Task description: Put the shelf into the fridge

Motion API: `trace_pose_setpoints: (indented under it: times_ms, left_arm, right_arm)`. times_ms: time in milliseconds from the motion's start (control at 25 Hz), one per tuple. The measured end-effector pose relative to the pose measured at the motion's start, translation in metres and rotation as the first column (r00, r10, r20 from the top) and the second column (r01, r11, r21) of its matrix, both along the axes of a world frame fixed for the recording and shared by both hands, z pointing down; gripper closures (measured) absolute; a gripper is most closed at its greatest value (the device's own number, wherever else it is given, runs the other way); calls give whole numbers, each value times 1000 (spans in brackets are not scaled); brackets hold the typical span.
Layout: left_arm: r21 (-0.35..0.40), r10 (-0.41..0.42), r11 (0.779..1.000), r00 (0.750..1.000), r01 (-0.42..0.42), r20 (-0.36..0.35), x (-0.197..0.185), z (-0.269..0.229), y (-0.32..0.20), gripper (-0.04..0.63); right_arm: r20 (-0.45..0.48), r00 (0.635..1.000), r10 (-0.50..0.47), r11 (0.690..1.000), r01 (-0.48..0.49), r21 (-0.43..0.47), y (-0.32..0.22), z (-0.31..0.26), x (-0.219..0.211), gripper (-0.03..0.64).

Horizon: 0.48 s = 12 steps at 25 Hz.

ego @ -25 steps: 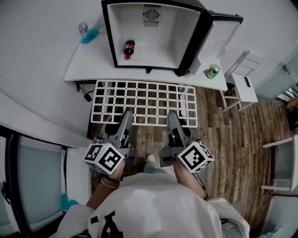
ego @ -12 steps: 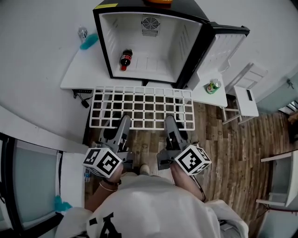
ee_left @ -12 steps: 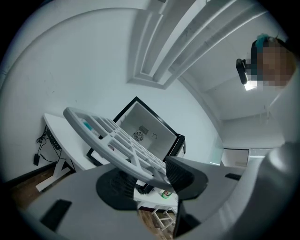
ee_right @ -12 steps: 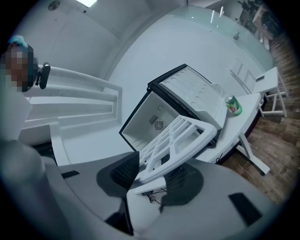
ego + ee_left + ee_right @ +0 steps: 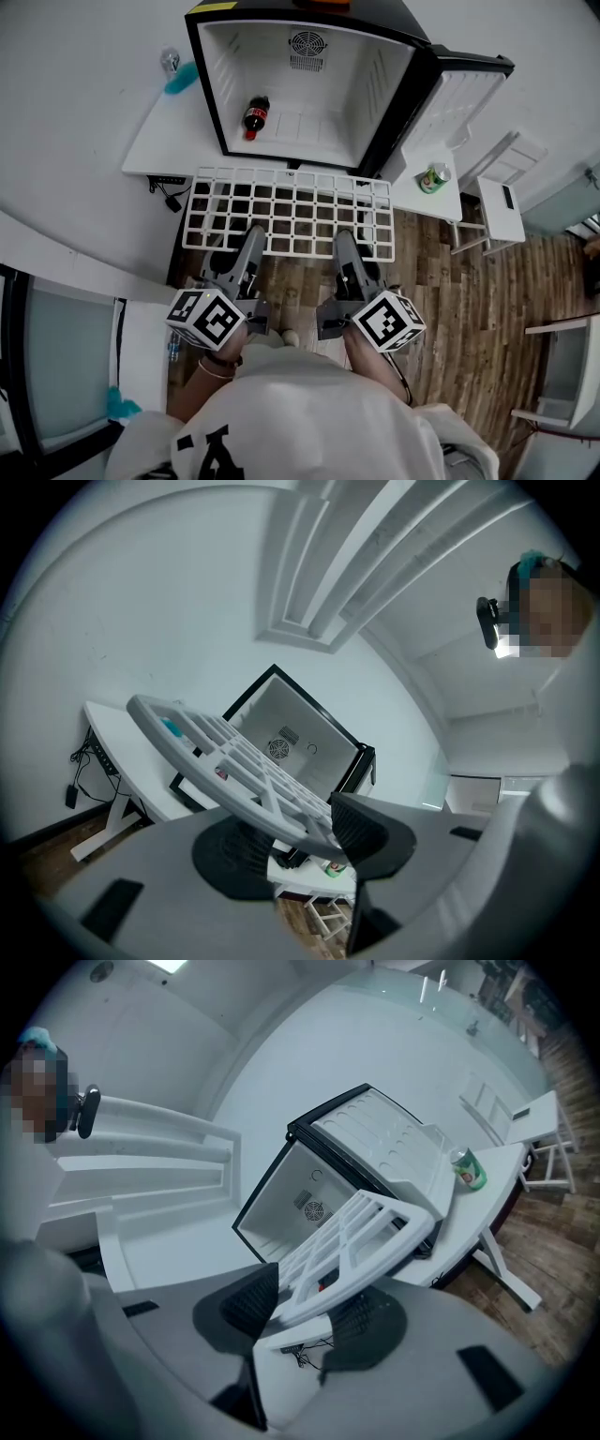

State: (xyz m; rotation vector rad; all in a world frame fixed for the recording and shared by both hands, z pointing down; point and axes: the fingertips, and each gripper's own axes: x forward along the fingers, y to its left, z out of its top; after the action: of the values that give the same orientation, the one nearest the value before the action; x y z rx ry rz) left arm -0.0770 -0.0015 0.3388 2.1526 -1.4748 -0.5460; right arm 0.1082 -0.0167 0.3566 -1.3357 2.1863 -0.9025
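Note:
A white grid shelf is held level in front of the open fridge, its far edge at the table's front edge. My left gripper is shut on the shelf's near rim at the left. My right gripper is shut on the same rim at the right. In the left gripper view the shelf runs out from between the pads of the left gripper towards the fridge. The right gripper view shows the shelf clamped in the right gripper.
The fridge stands on a white table, its door swung open to the right. A cola bottle lies on the fridge floor. A green can sits on the table's right end, a teal item at the left. A white stand is further right.
The shelf has been carried forward towards the fridge, and its far edge has reached the table's front edge. Both grips are unchanged.

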Motion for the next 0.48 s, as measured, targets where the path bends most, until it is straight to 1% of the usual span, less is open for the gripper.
trace_pose_setpoints:
  times_ms: [160,480]
  left_arm:
    - [-10,-15,1000,1000,15,-4,-3,4,0,423]
    - [1,-21,1000,1000,21,-5,-8,6,-19,423]
  right_arm:
    - [1,1000,-13,1000,13,-7,-2,2,-3,465]
    - [6,1000,-24,1000,25,-15,-23,8,-8,465]
